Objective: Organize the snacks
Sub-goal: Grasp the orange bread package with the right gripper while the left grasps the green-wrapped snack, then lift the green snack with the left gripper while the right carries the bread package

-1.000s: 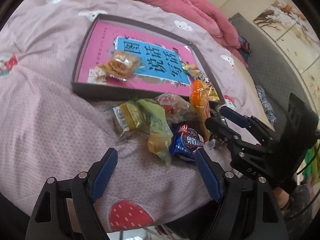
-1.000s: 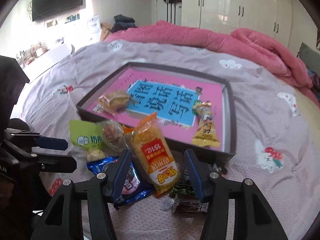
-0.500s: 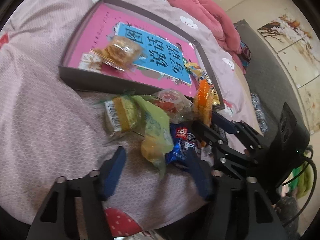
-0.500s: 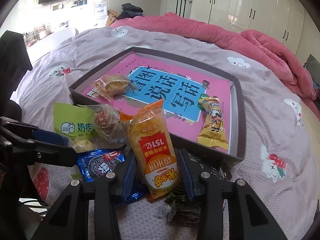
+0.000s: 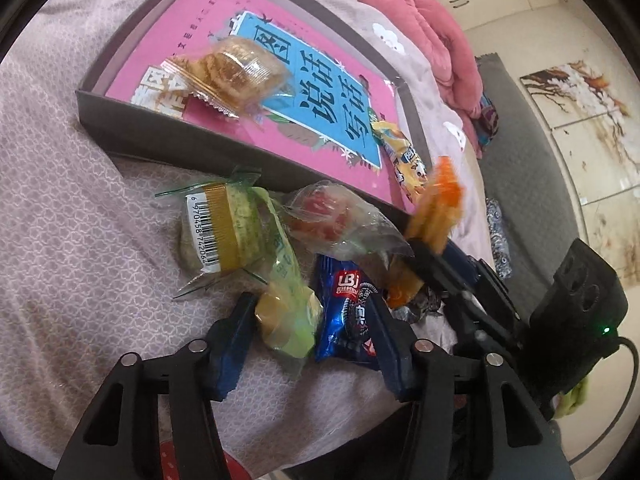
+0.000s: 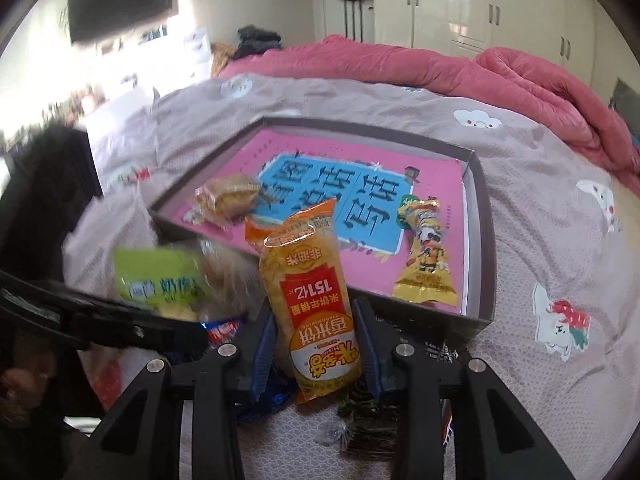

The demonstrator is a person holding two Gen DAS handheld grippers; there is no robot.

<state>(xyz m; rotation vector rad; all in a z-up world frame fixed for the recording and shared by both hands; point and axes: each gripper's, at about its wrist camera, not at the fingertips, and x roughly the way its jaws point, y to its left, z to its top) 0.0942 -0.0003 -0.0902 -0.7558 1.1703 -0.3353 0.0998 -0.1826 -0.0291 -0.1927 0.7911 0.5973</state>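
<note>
We see right gripper pinching shiny orange rice-cracker pack, "151亿" label, near gray box. Left gripper spread around crinkly green pack and blue cookie pack on bed.

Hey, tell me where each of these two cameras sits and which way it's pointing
Left wrist: sits on the left gripper, looking down its jaws, which straddle a green packet and blue packet; the right gripper shows at right.
Right wrist: sits on the right gripper, looking across the bed to the wardrobes; its jaws clamp the orange rice-cracker pack.
Shared: the gray tray with its pink book.
</note>
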